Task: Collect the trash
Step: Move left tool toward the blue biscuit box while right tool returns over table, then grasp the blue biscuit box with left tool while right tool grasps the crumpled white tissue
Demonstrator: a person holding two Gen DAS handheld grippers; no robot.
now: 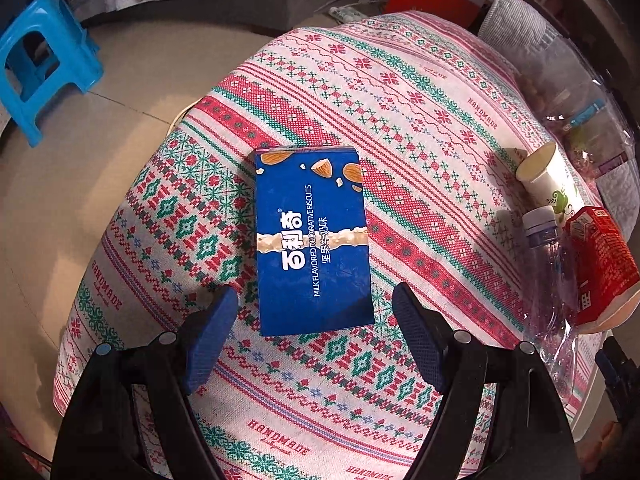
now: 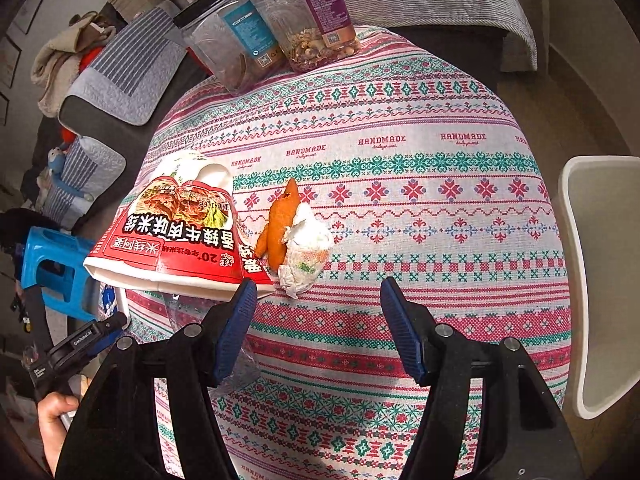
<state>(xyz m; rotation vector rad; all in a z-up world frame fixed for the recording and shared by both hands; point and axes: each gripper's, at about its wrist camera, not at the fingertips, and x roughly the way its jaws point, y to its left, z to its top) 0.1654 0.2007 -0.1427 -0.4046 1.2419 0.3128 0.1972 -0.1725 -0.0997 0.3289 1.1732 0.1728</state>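
A blue biscuit box (image 1: 314, 240) lies flat on the patterned tablecloth (image 1: 420, 128). My left gripper (image 1: 314, 300) hovers open over the box's near end, the pads on either side and clear of it. At the right edge lie a paper cup (image 1: 550, 178), a clear plastic bottle (image 1: 548, 264) and a red noodle tub (image 1: 600, 268) on its side. In the right wrist view the red noodle tub (image 2: 180, 240) lies left, with orange peel (image 2: 280, 224) and a crumpled tissue (image 2: 308, 248) beside it. My right gripper (image 2: 318, 296) is open just short of the tissue, holding nothing.
Two clear lidded jars (image 2: 272, 20) stand at the table's far edge. A white chair (image 2: 600, 280) is at the right. A blue plastic stool (image 1: 44, 64) stands on the floor to the left. A person's hand (image 2: 56, 408) holds the other gripper's handle at lower left.
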